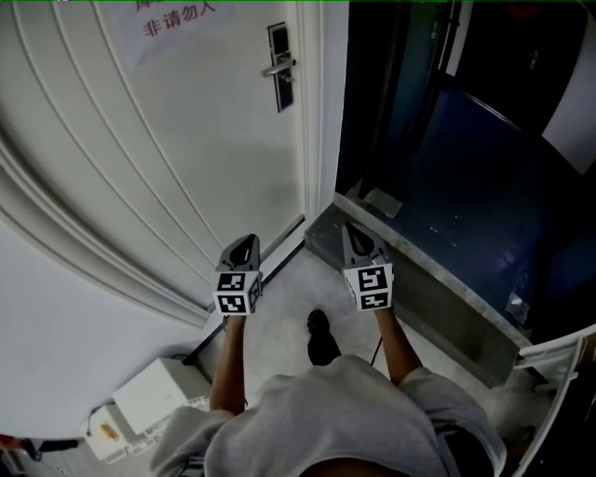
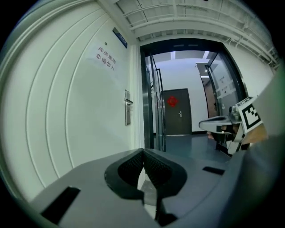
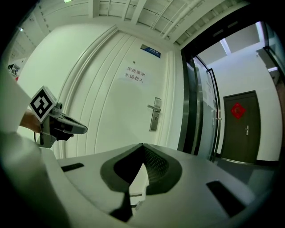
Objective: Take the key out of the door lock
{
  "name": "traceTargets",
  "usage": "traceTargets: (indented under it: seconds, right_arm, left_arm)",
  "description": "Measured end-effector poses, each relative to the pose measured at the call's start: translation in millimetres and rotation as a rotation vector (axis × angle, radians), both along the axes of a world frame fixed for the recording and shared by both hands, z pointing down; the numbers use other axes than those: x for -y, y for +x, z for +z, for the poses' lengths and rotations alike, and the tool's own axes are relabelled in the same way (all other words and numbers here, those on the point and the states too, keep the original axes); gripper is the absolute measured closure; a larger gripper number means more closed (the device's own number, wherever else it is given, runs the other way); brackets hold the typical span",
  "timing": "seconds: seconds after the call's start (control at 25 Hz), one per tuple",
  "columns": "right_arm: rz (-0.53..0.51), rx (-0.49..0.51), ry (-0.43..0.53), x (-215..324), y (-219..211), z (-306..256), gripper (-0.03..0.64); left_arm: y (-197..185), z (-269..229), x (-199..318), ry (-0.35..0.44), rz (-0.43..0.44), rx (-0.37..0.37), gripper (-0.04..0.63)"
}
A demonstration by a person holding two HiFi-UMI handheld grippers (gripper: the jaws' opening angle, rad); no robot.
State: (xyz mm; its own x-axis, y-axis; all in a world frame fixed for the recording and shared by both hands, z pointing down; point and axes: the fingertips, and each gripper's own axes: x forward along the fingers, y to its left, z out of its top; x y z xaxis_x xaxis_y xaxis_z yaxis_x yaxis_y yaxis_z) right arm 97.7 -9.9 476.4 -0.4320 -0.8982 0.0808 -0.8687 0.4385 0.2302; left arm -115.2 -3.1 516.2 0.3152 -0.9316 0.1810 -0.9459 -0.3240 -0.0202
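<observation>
Left tongs (image 2: pixel 142 152): jaws together, ribbed pads meet at the tips, nothing btwn them, touching nothing. Right tongs (image 3: pixel 141 147): same, shut tip to tip, empty. In head view both are held out side by side over the floor (image 1: pixel 289 307), marker cubes facing up. The left one is in front of the white door (image 1: pixel 168 168), the right one nearer the stone threshold (image 1: pixel 428 289) of the dark opening.

Door lock (image 1: pixel 280 67) w/ lever handle sits at the door's right edge, well apart from both tongs, ahead of & above them. In left gripper view it's up & slightly left of the tips; in right gripper view, up & slightly right.

Key: can't make it out. The lock plate is too small in all 3 views, and below the handle there's only a dark strip. Paper notice (image 1: pixel 177 20) w/ red print is cut off by the top edge of head view. Person's forearms & grey top fill the bottom of head view; one black shoe (image 1: pixel 321 337) shows btwn the arms. White box (image 1: pixel 154 391) by the wall at lower left, partly hidden. In left gripper view, a dark far door w/ red ornament (image 2: pixel 172 101) shows through the opening.
</observation>
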Motion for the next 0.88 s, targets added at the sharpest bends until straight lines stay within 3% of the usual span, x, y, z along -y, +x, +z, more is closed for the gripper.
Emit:
traceTargets:
  seconds: [0.52, 0.88]
  right_arm:
    - [-0.069, -0.017, 0.035, 237, -11, -37, 0.594]
    - [-0.097, -0.005, 0.01, 337, -22, -25, 0.594]
  left_arm:
    - [8, -42, 232, 0.045, -0.021, 0.002, 0.577]
    - [2, -35, 322, 0.026, -0.04, 0.028, 0.577]
